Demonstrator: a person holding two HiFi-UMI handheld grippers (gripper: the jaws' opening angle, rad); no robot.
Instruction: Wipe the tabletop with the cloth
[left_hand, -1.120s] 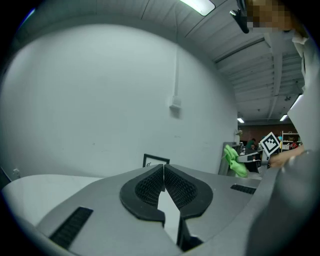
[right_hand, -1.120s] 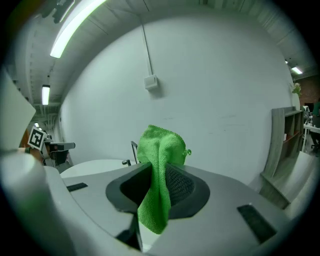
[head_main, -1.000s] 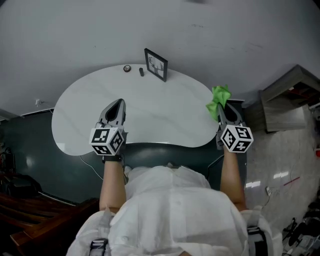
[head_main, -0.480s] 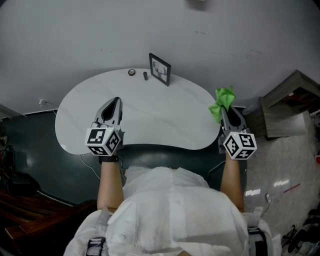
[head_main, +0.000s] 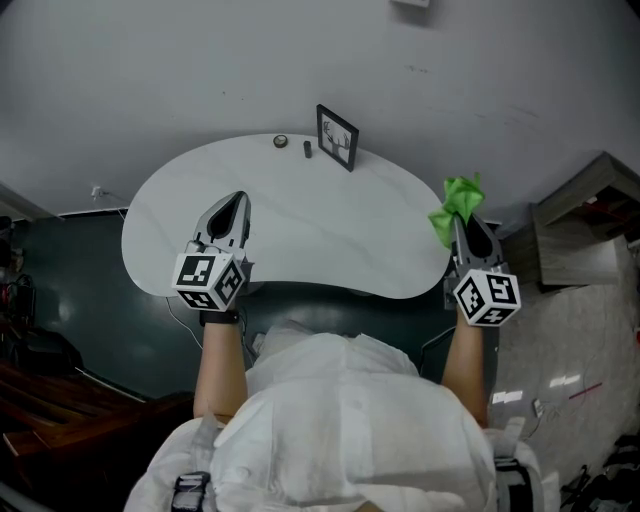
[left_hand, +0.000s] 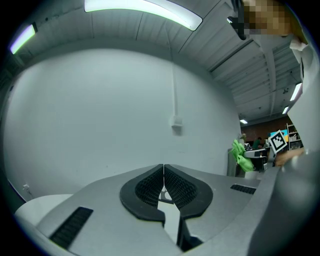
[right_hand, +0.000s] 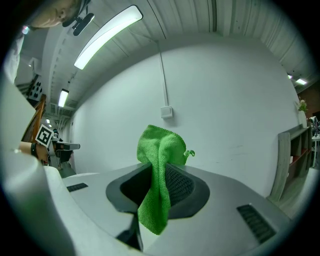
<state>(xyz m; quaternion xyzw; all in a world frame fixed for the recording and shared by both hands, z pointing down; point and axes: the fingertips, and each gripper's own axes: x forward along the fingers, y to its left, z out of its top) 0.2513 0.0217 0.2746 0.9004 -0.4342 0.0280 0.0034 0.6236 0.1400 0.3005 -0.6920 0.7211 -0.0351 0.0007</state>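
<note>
Clamped between the jaws of the right gripper (right_hand: 161, 176): a bright green microfibre cloth (right_hand: 159, 145), bunched above the pads and trailing below them. Pressed fully together on nothing: the jaws of the left gripper (left_hand: 163, 172), raised over the near left of the white kidney-shaped tabletop (head_main: 300, 235). Little altered from a second ago beyond the head view's framing, with the cloth still aloft just off the table's right end, touching no surface. At the far edge, a small black picture frame (head_main: 337, 137). Wiping apparently not yet begun; needs lowering onto the top first.

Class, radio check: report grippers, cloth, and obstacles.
Left gripper shut, empty. Right gripper shut on cloth. Tabletop: picture frame, two small items at far edge.
</note>
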